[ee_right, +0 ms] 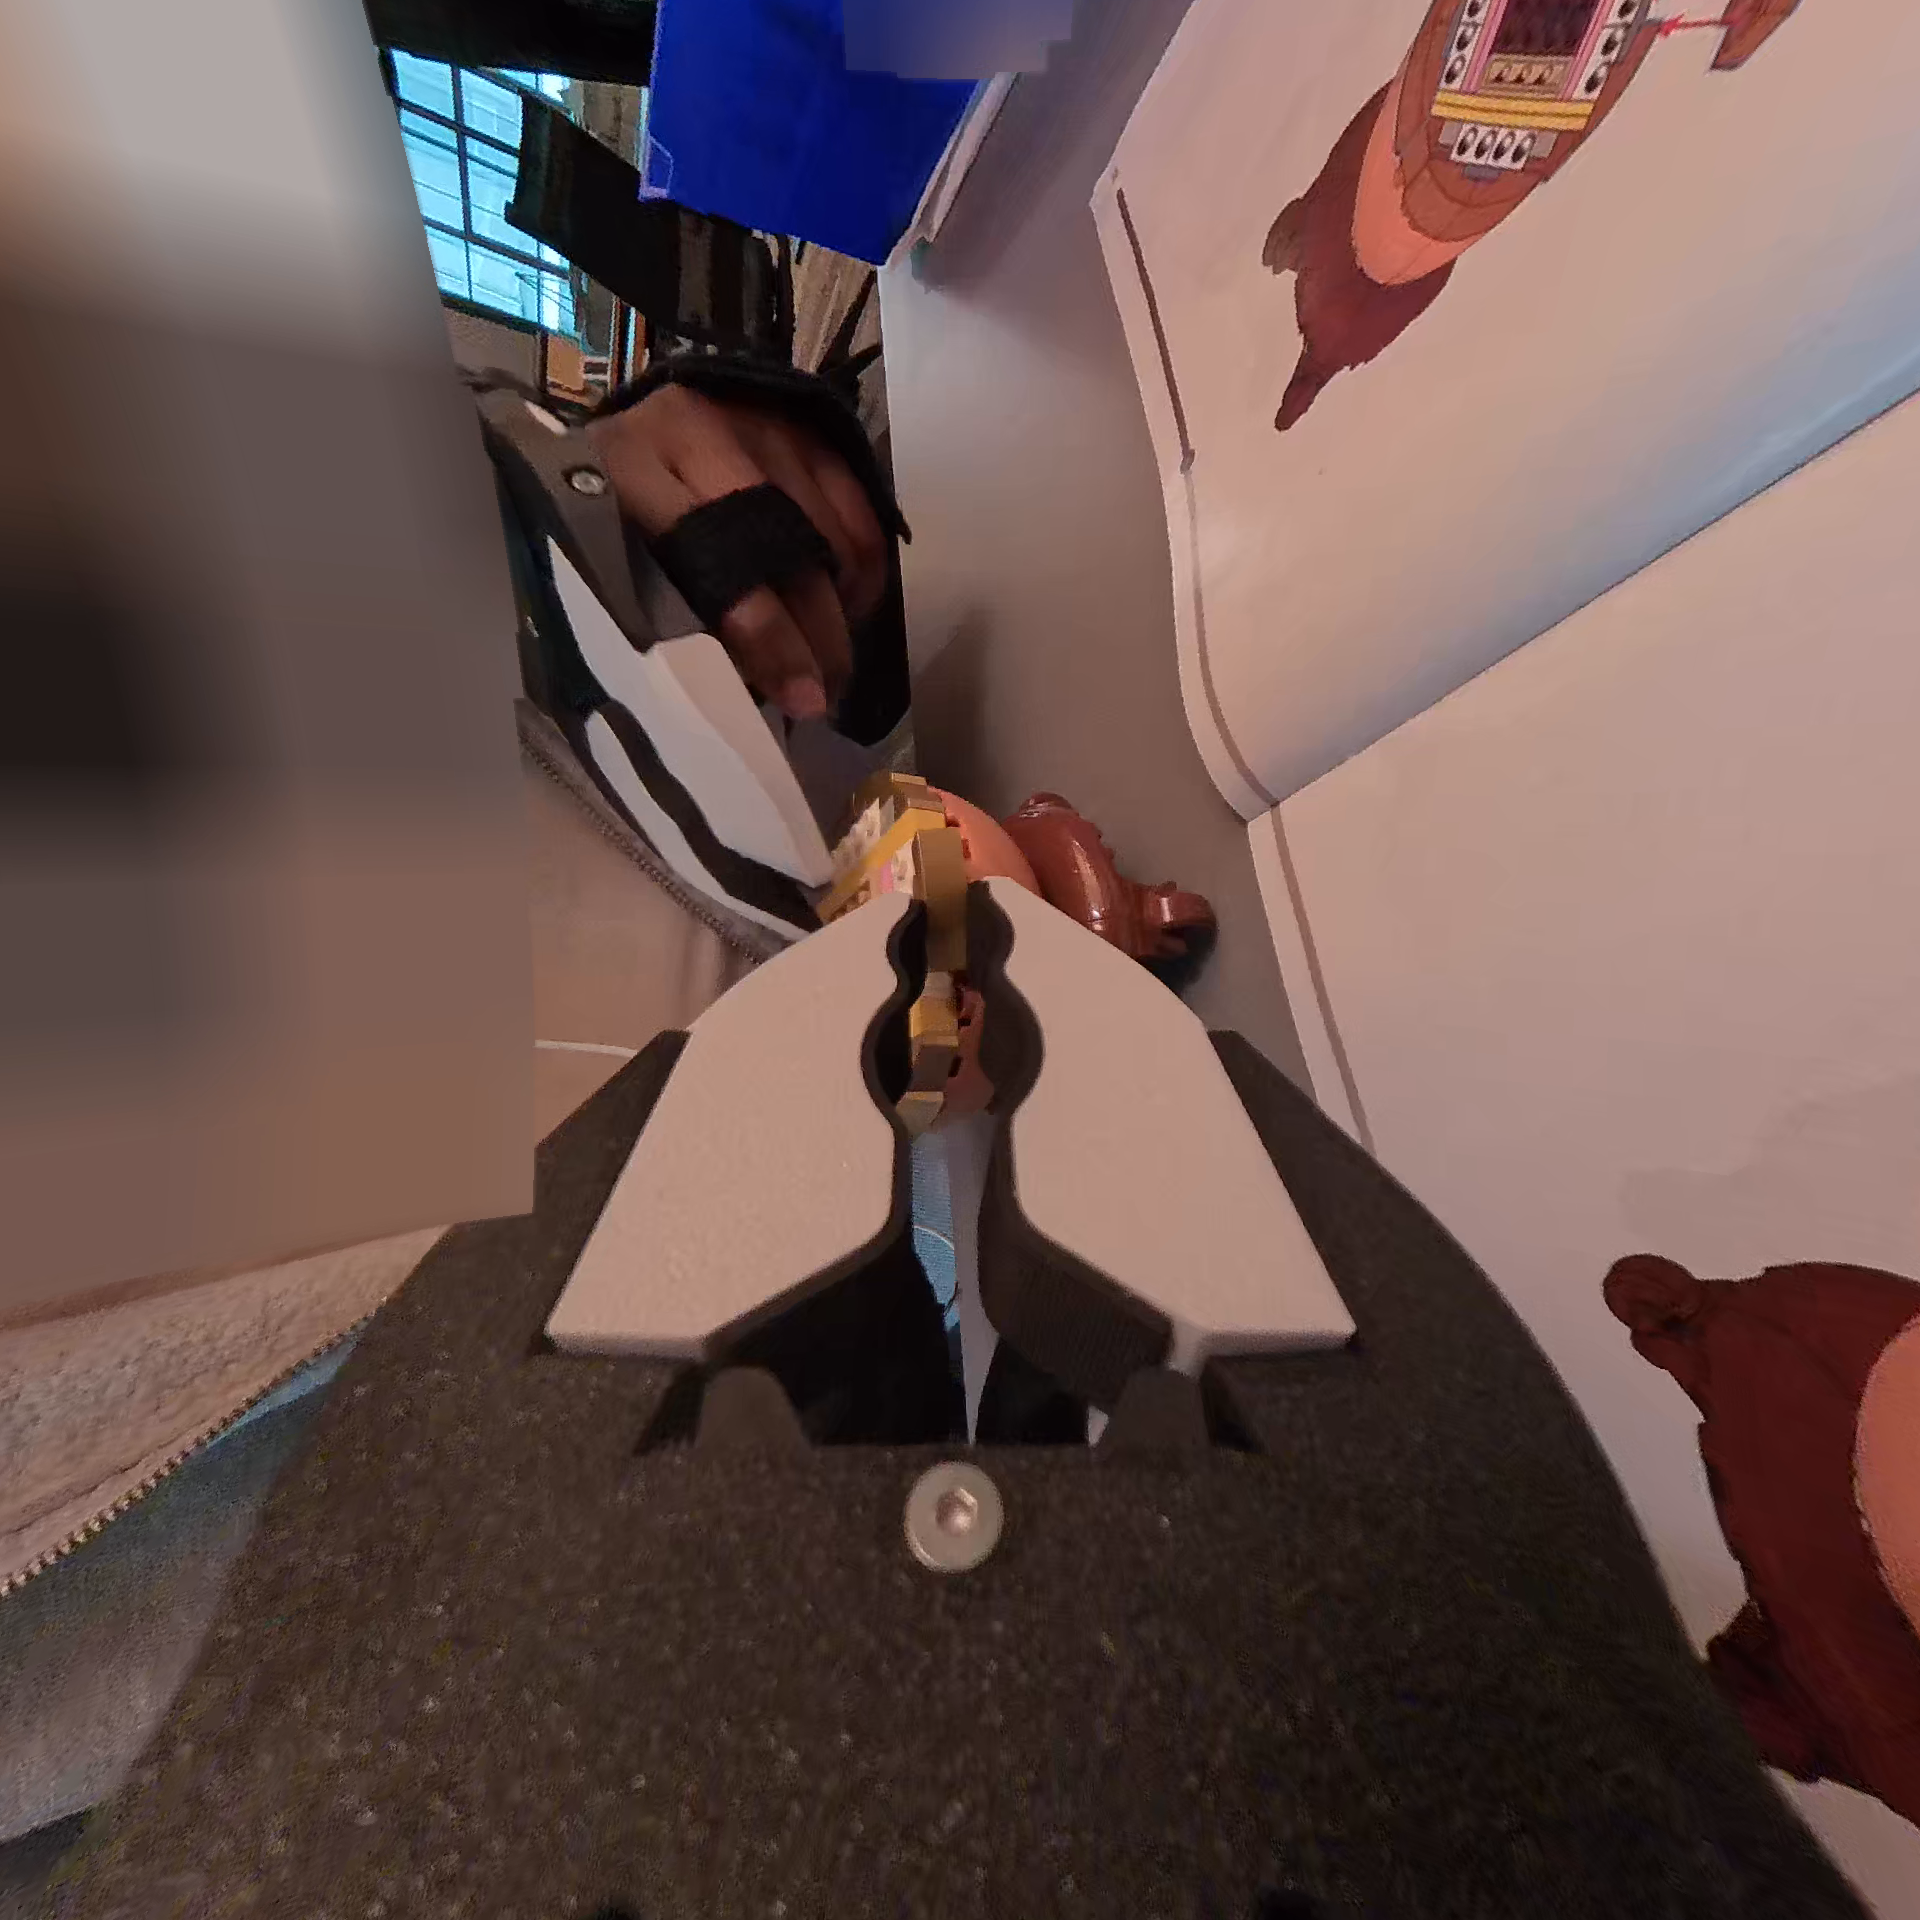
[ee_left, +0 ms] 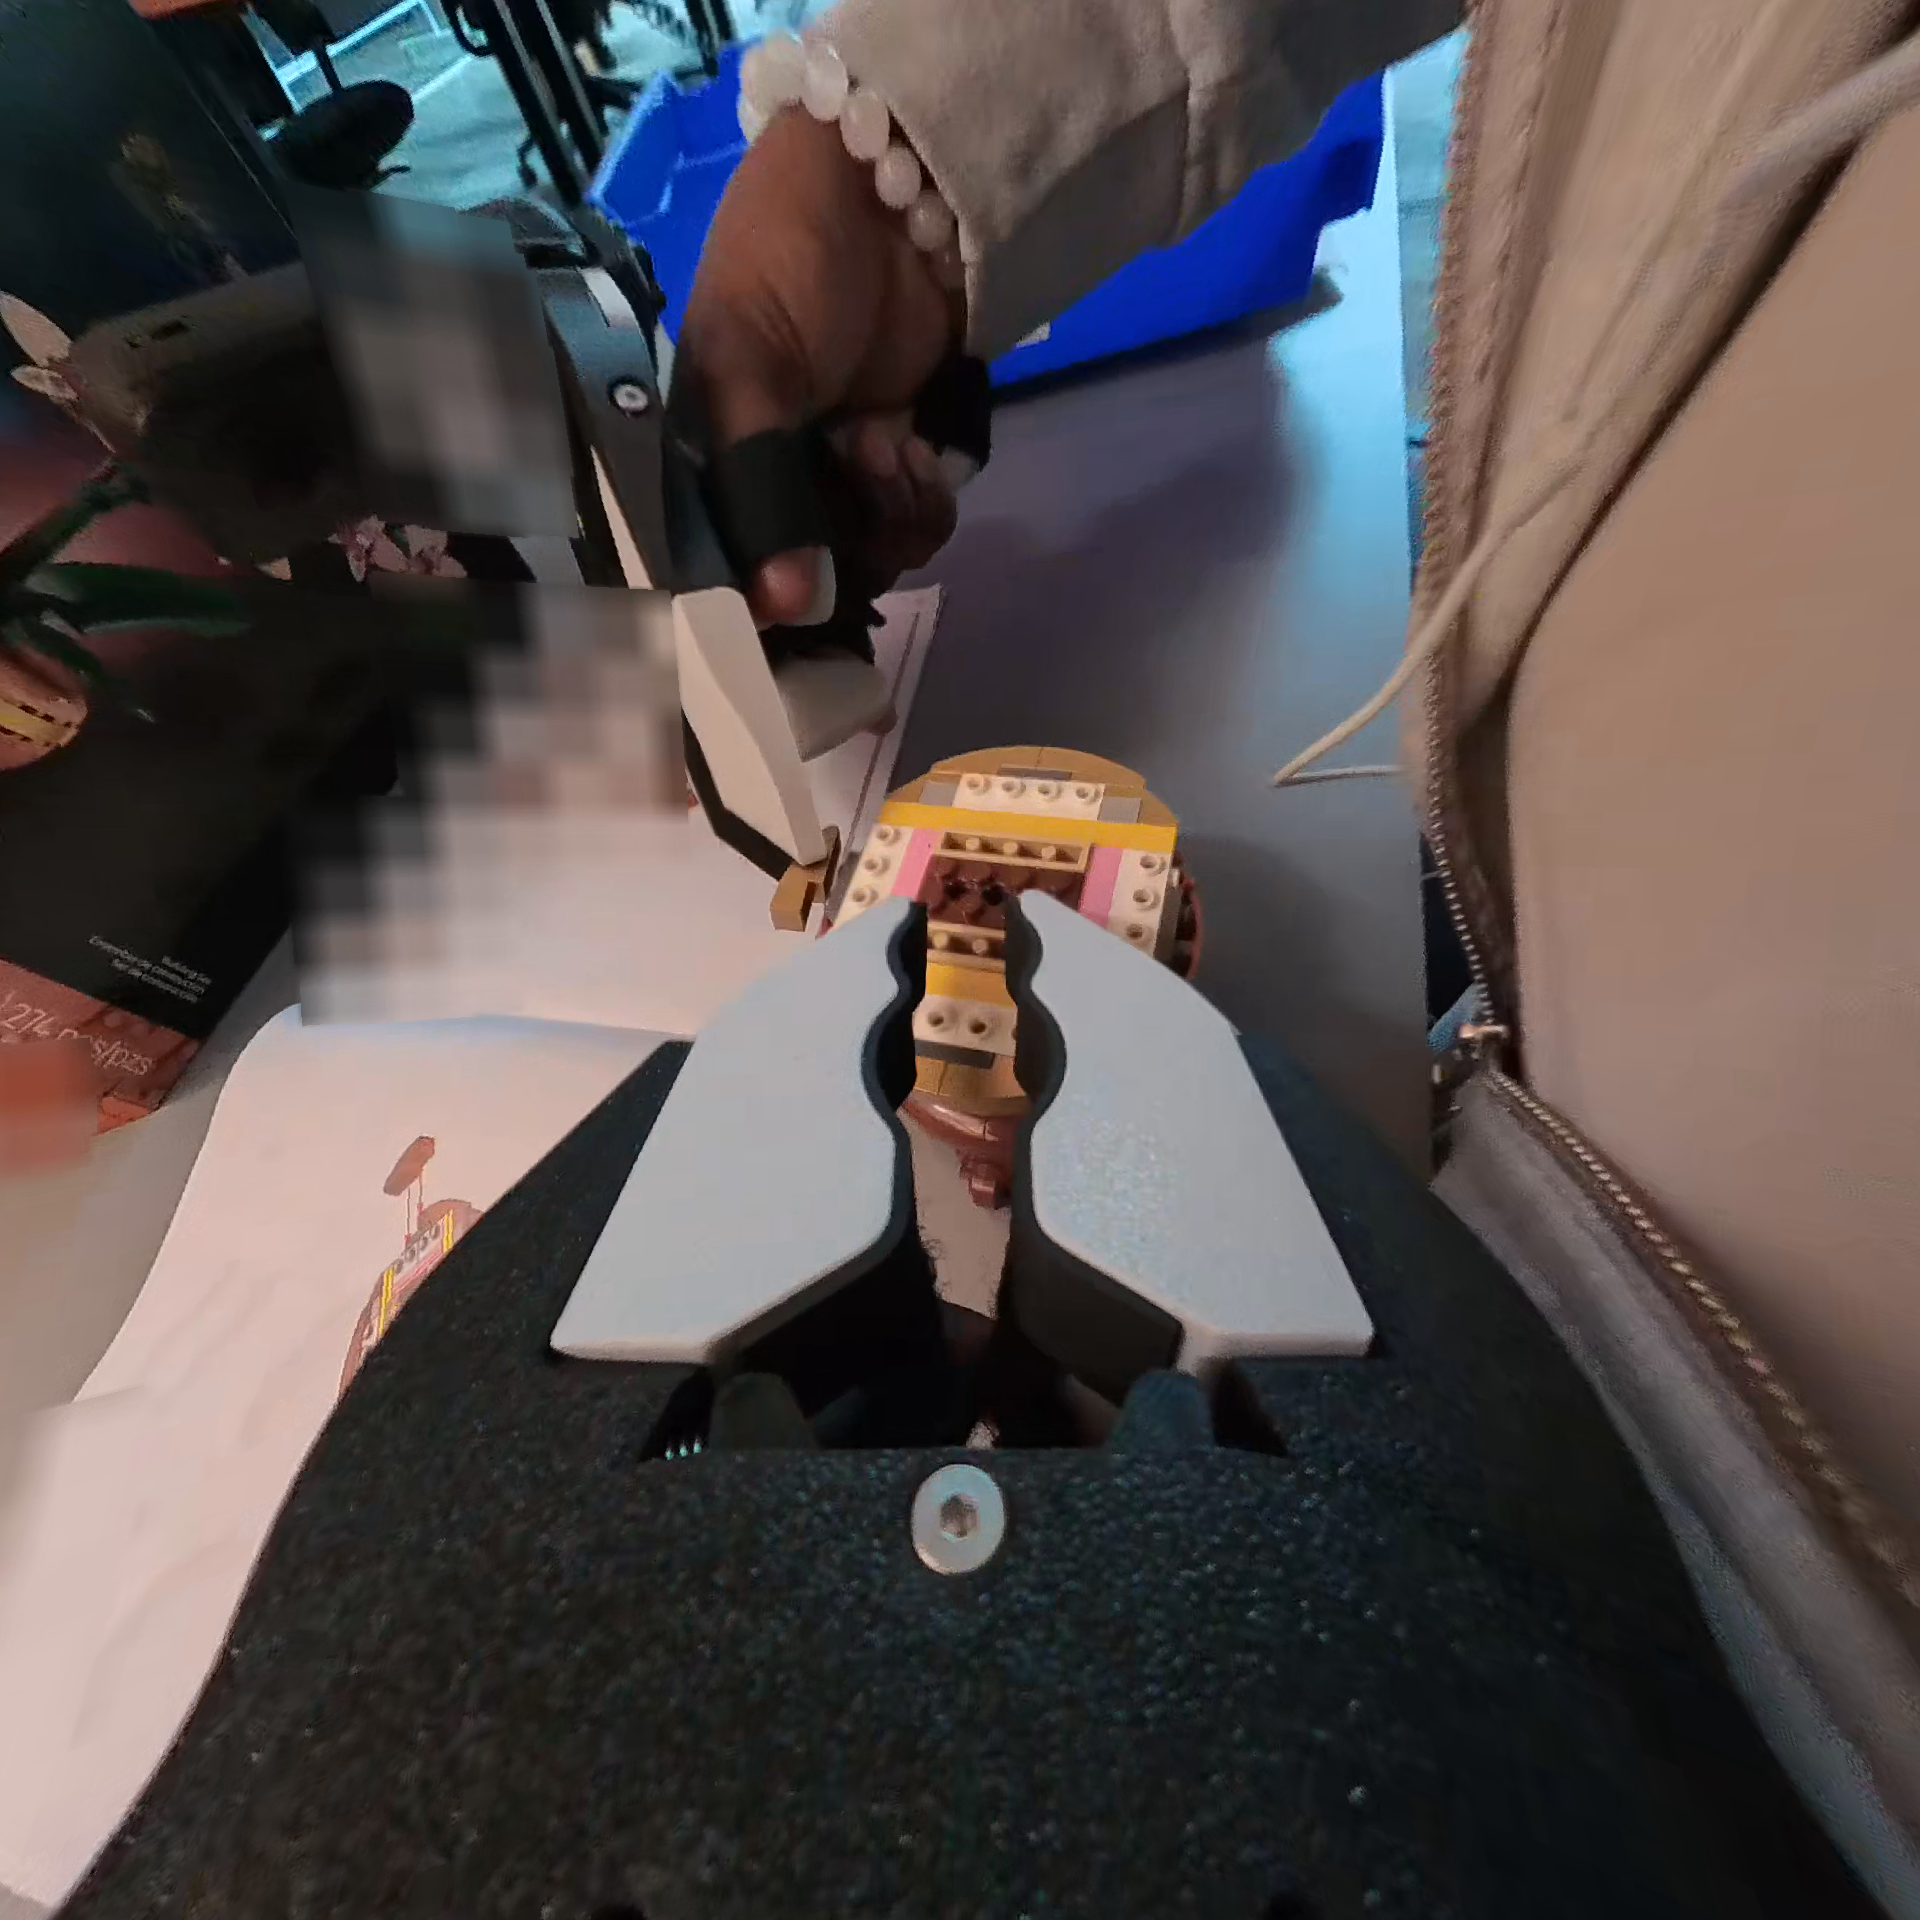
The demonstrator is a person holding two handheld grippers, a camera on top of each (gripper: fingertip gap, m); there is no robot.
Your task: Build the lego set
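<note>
Standing on the grey table point(ee_left: 1164, 582), the lego model point(ee_left: 1023, 842) is a round tan-rimmed build with white, yellow and pink bricks around a brown middle, and brown feet below. It sits close to the person's beige jacket point(ee_left: 1683, 727), at the edge of the instruction booklet point(ee_left: 312, 1195).

In the left wrist view, the left tool point(ee_left: 966, 920) has its jaws narrow, hanging over the brown middle of the model; whether they pinch anything there I cannot tell. In the right wrist view, the right tool point(ee_right: 951, 925) is clamped on the model's tan rim, which runs edge-on between the two fingers. The left view shows that same tool point(ee_left: 816, 847) coming in from the upper left, its tips at a small tan piece on the model's left rim, held by a hand point(ee_left: 821, 343) with a bead bracelet point(ee_left: 873, 135).

Farther off, a blue bin point(ee_left: 1195, 249) stands on the table, and the dark lego box point(ee_left: 135, 810) lies at the left.
</note>
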